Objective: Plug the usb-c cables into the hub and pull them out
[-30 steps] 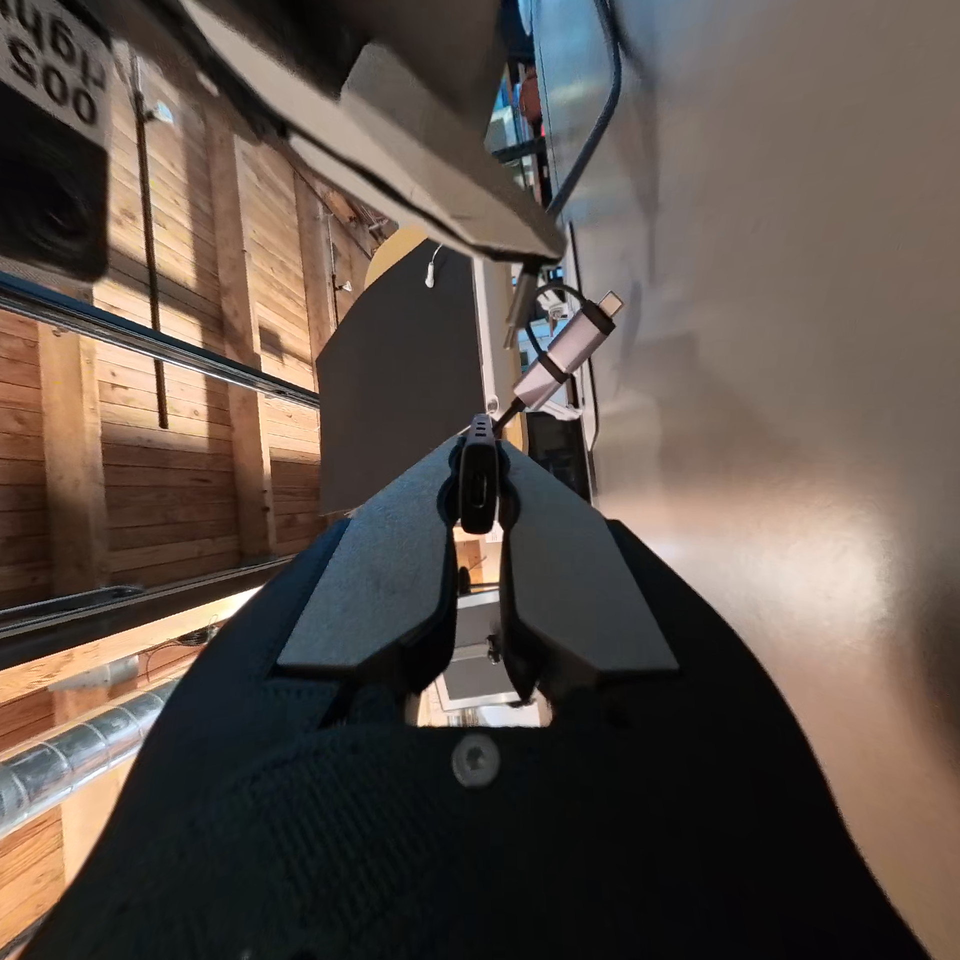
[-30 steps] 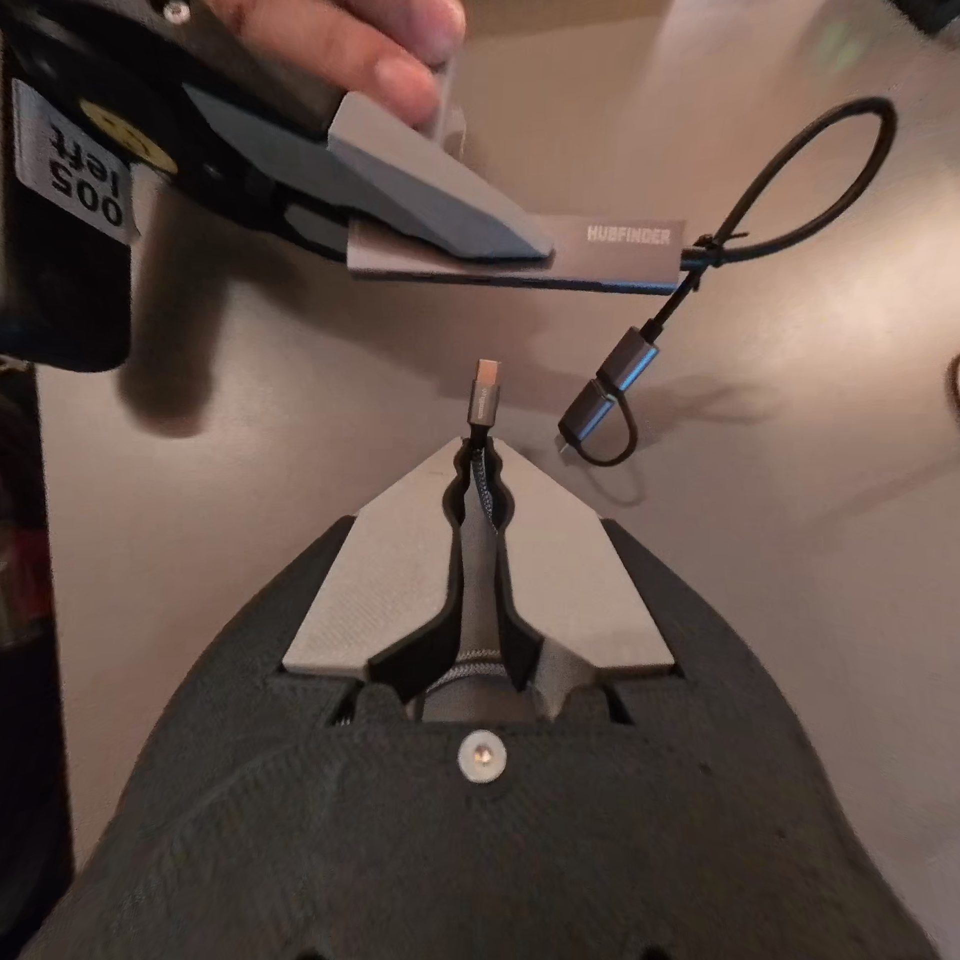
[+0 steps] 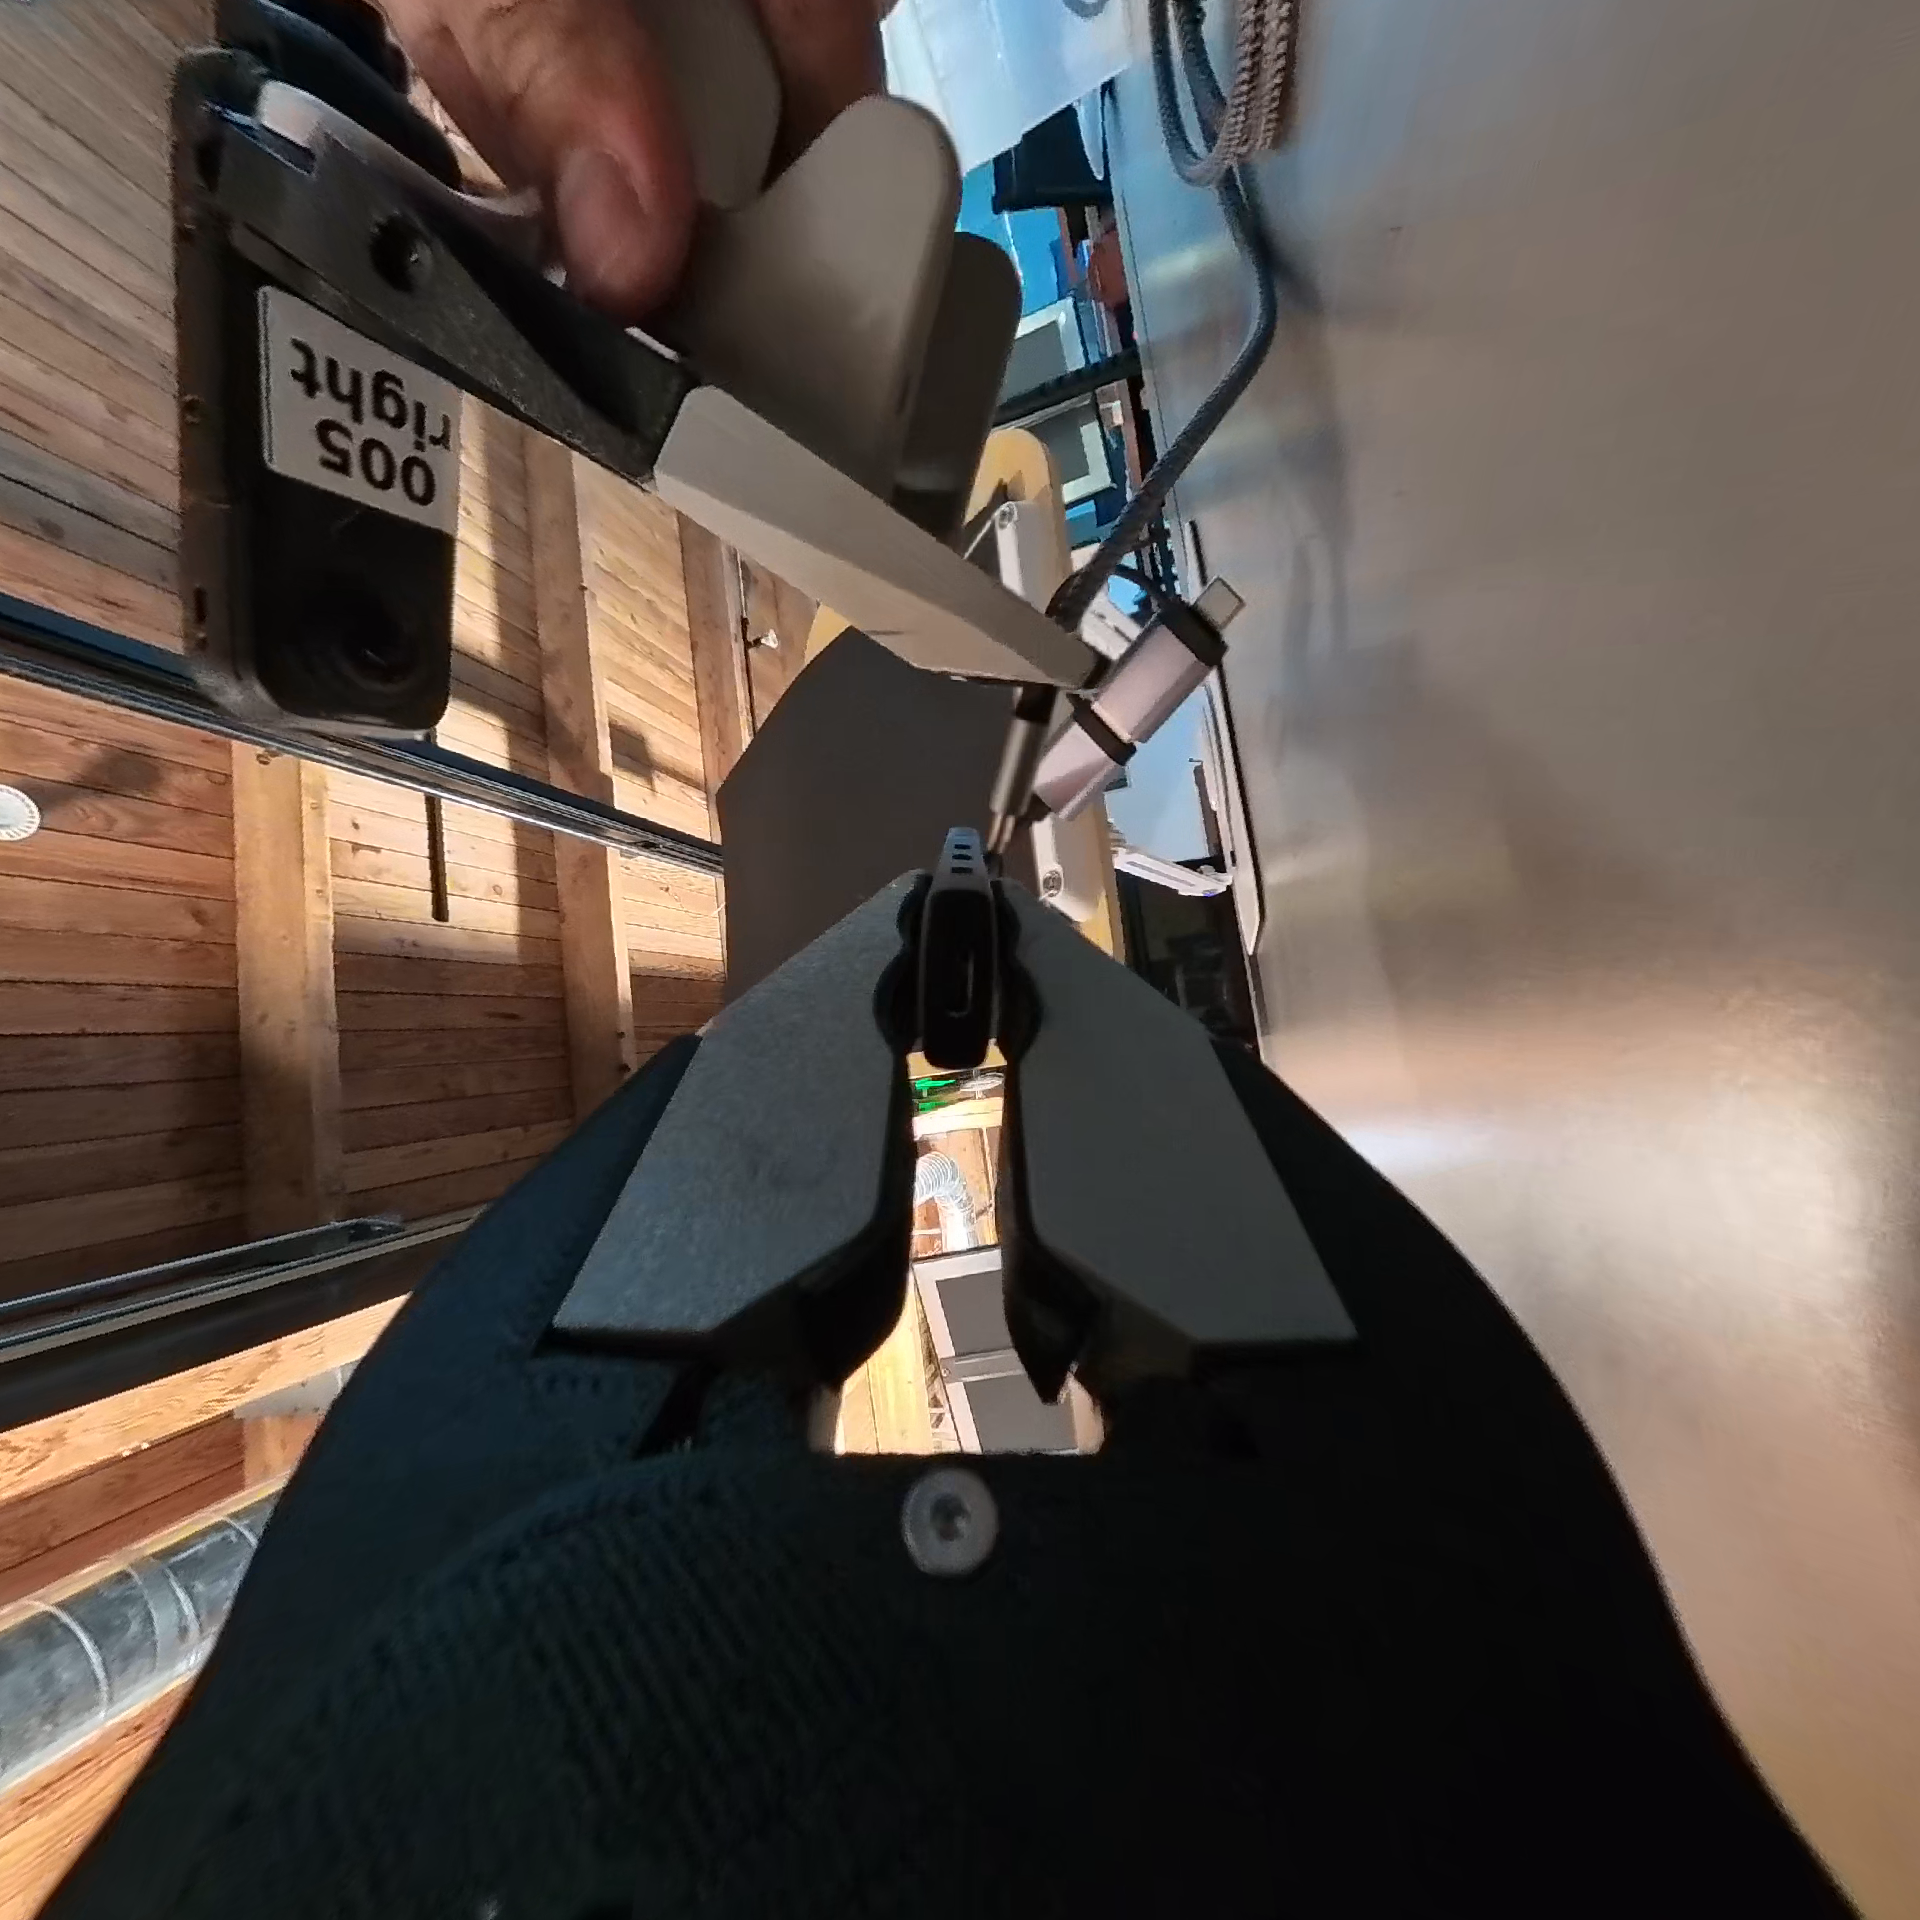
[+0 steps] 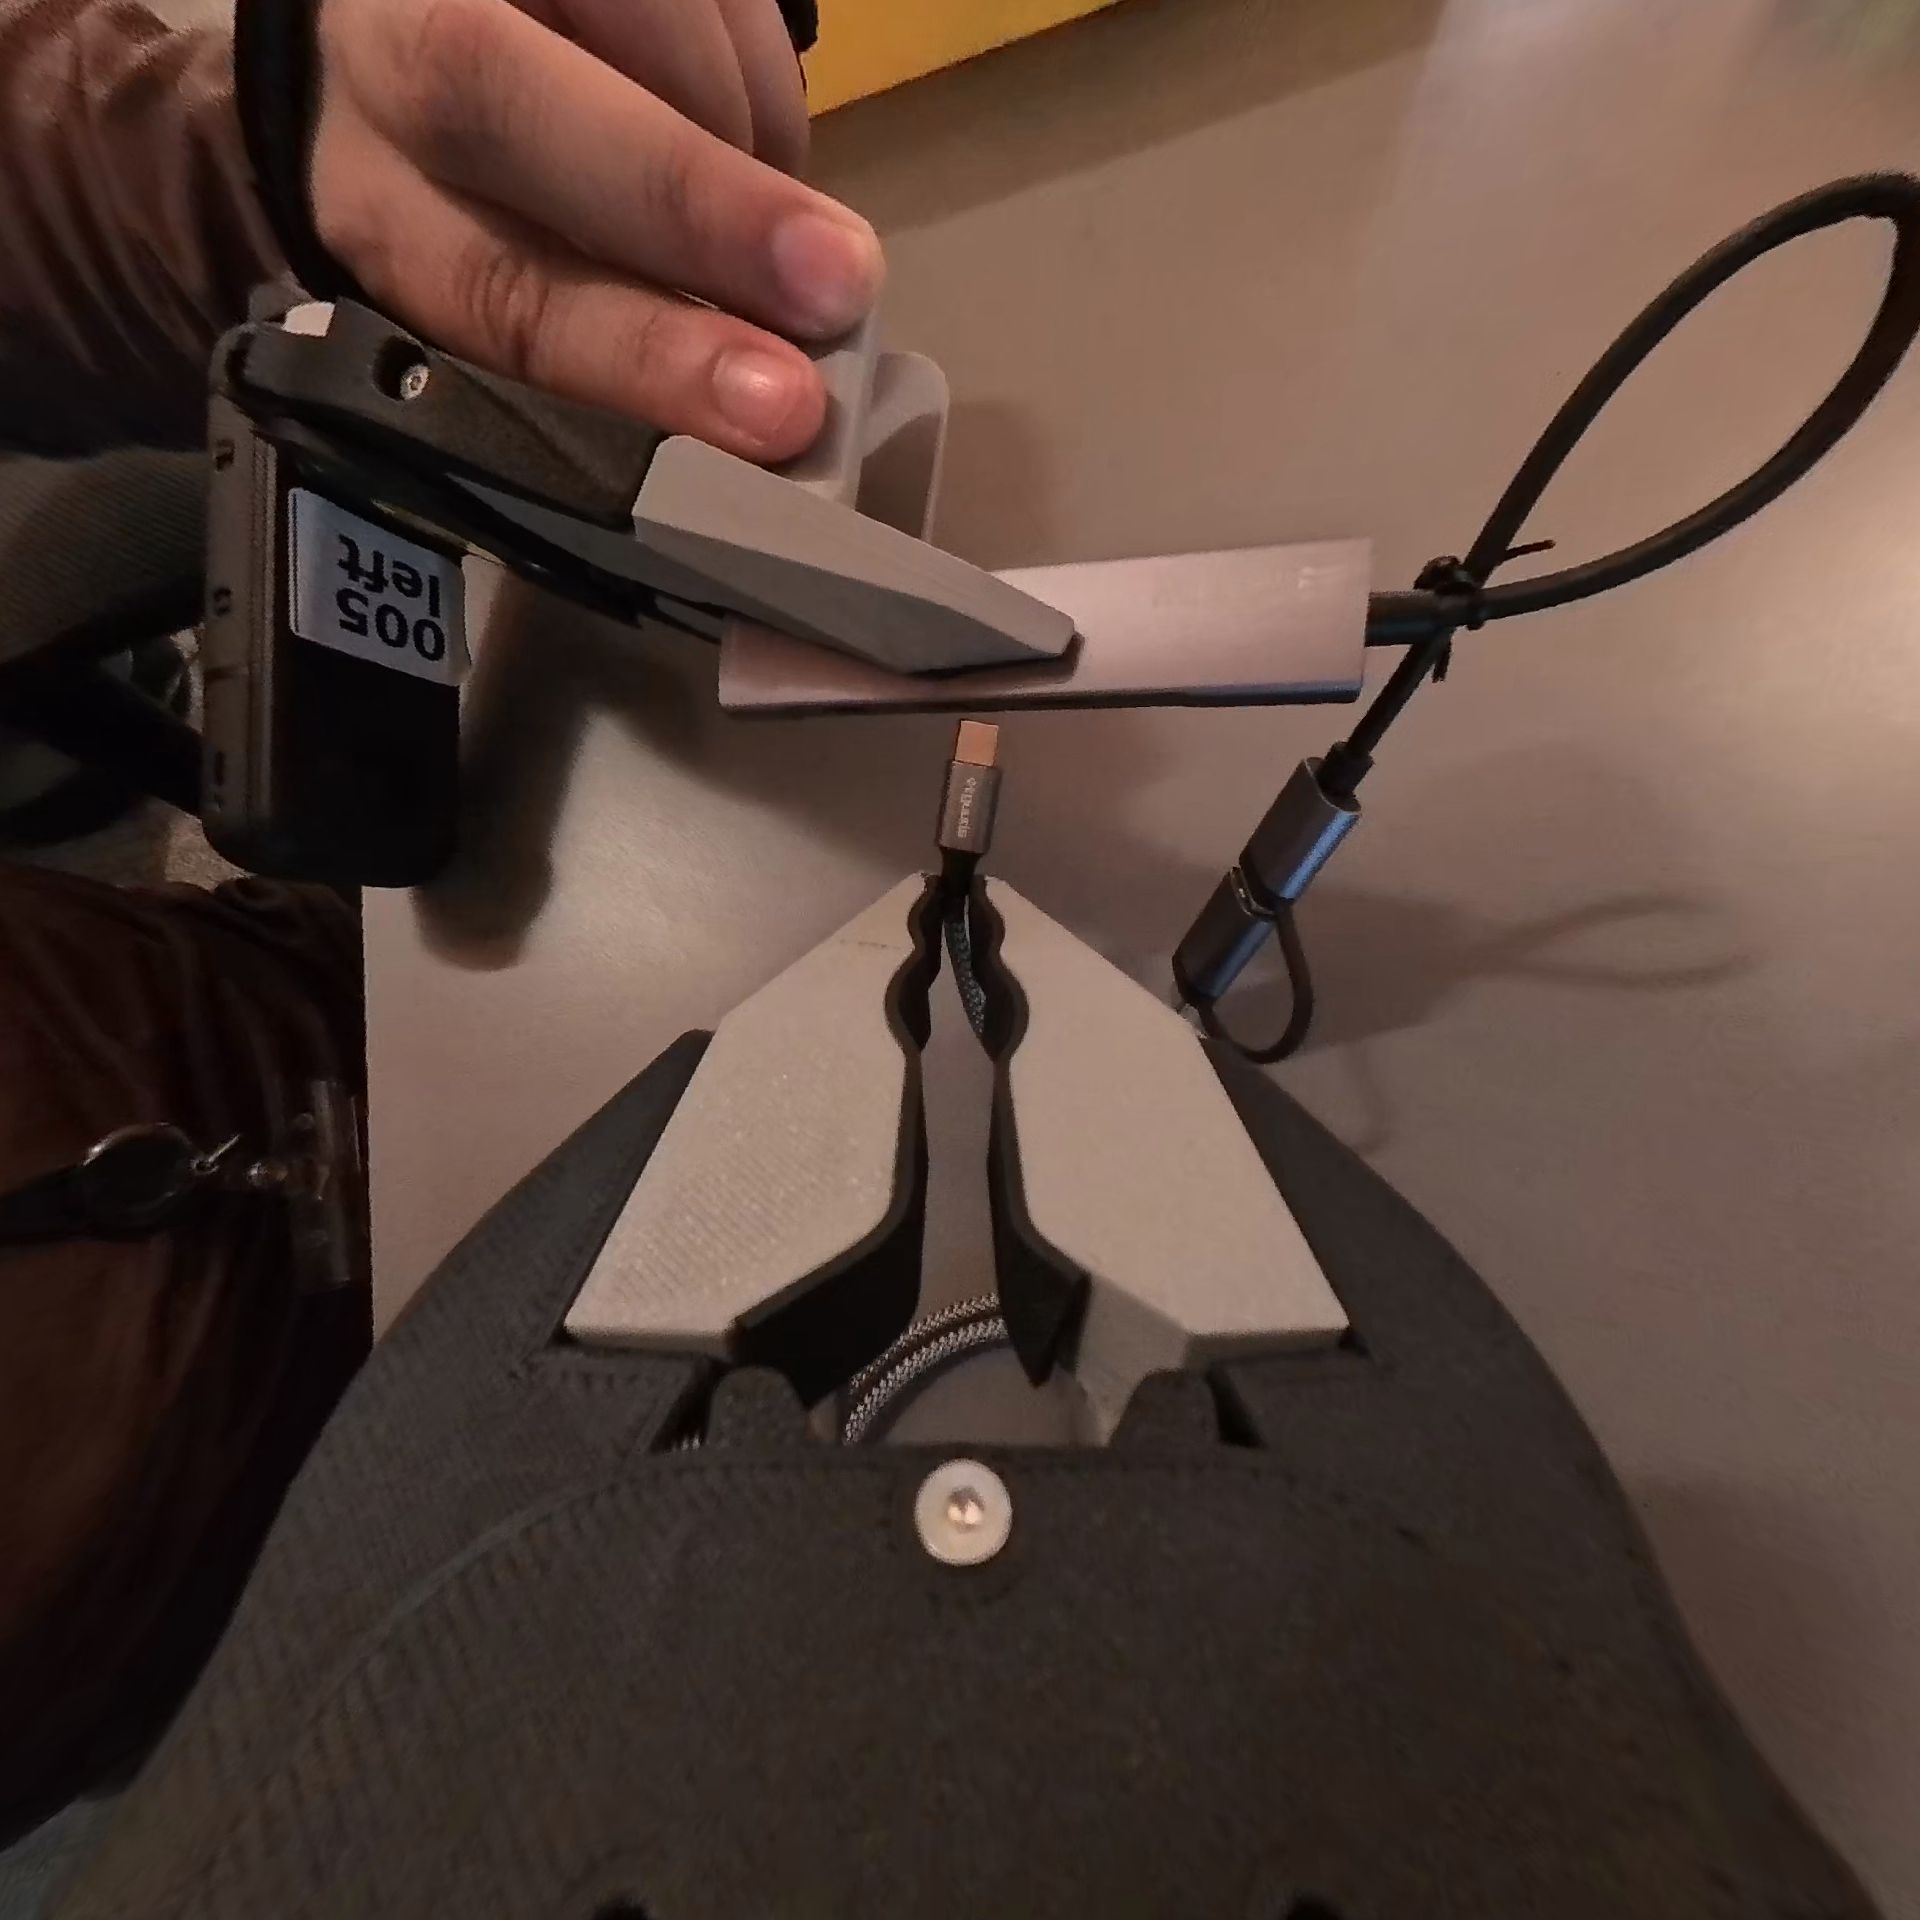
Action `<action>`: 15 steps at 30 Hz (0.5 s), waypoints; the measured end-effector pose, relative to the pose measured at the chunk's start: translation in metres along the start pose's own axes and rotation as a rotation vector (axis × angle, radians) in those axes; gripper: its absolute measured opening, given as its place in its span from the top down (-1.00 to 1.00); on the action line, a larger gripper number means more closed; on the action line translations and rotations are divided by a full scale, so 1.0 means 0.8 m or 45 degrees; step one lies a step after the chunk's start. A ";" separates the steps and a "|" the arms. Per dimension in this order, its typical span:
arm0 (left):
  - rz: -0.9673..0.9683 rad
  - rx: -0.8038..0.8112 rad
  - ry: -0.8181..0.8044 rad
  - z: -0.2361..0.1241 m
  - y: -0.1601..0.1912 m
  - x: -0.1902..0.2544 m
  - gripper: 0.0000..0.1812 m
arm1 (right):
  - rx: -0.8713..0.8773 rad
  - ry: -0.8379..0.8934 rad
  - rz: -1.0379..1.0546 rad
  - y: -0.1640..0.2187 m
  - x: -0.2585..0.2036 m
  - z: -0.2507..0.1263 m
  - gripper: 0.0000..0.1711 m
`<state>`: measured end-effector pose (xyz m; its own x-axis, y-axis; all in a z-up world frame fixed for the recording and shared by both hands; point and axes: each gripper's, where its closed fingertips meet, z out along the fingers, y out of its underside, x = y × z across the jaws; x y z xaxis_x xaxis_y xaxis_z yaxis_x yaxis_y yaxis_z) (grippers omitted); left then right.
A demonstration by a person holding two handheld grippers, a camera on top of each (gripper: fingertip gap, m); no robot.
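- Hub [image 4: 1195, 634], a flat grey bar, is held above the table [image 4: 1558, 1299] by the left gripper [image 4: 1039, 649], whose two grey fingers are pressed together on its left part.
- In the left wrist view the same hub [image 3: 961, 961] shows end-on, clamped between the fingertips.
- Right gripper [image 4: 956, 894] is closed on the braided usb-c cable [image 4: 966, 966], close behind the plug [image 4: 974, 795].
- The plug points up to the lower edge of the hub and stands just below it, not touching.
- The hub's own black lead [image 4: 1662, 436] makes a loop at the right, tied with a thin strap.
- Its grey connector with adapter [image 4: 1268, 894] hangs down beside the right gripper, near the table.
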<state>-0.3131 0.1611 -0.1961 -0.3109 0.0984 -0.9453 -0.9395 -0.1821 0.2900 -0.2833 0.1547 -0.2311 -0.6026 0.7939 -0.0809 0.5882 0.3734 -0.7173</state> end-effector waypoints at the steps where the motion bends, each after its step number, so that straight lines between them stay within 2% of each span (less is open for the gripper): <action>1: 0.001 0.001 -0.002 0.000 0.000 -0.001 0.91 | 0.001 -0.003 -0.003 0.000 0.000 0.000 0.97; 15: 0.011 0.006 -0.008 -0.002 0.000 -0.005 0.91 | -0.028 0.036 -0.081 -0.004 -0.007 0.000 0.97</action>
<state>-0.3118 0.1592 -0.1922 -0.3200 0.1026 -0.9418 -0.9374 -0.1781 0.2991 -0.2819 0.1492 -0.2280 -0.6239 0.7813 -0.0158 0.5609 0.4337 -0.7052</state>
